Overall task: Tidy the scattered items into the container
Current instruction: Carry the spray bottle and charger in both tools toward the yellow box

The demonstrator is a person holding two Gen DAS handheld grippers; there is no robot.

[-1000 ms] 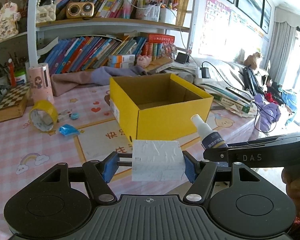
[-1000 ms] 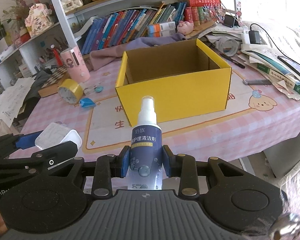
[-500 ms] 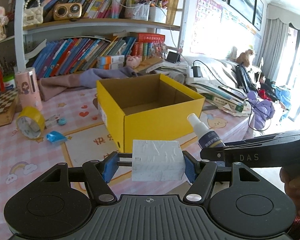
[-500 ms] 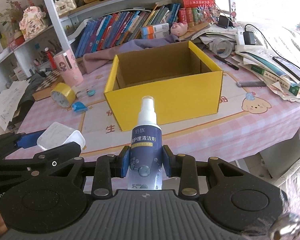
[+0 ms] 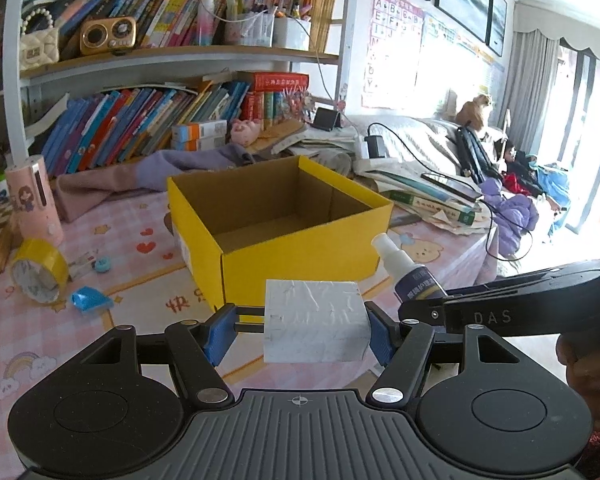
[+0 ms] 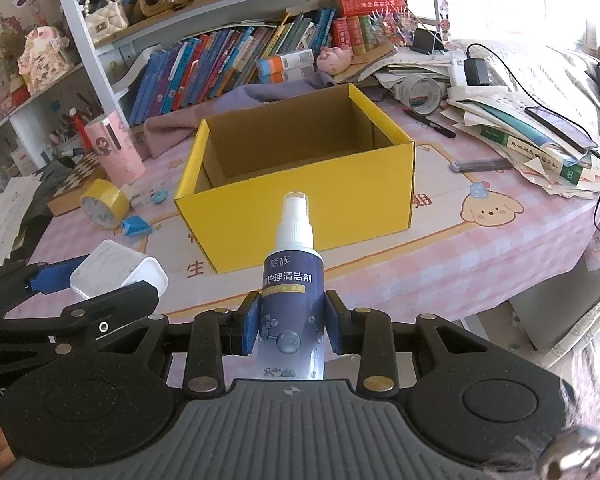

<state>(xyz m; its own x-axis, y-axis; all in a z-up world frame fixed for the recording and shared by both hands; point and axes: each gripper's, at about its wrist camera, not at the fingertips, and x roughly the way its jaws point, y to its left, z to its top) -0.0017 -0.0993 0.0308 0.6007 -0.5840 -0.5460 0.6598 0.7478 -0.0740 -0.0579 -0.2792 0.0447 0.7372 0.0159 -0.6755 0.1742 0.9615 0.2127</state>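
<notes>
An open yellow cardboard box [image 5: 300,256] [image 6: 300,220] stands on the pink tablecloth, with nothing visible inside. My left gripper [image 5: 300,324] is shut on a white rectangular block [image 5: 314,320], held in the air short of the box's near wall. In the right wrist view the same block [image 6: 116,272] shows at the left. My right gripper [image 6: 292,320] is shut on a blue spray bottle [image 6: 292,300] with a white nozzle, upright and in front of the box. That bottle [image 5: 410,276] appears at the right of the left wrist view.
A yellow tape roll [image 6: 102,202], a blue crumpled wrapper [image 6: 136,226], a pink cylinder [image 6: 114,150] and a checkered board [image 6: 80,178] lie left of the box. Books, cables and a tape roll [image 6: 420,94] pile up at the right. Bookshelves stand behind.
Both grippers have drifted sideways with their loads; the box has shifted in each view and looks a little nearer. Neither grip has altered.
</notes>
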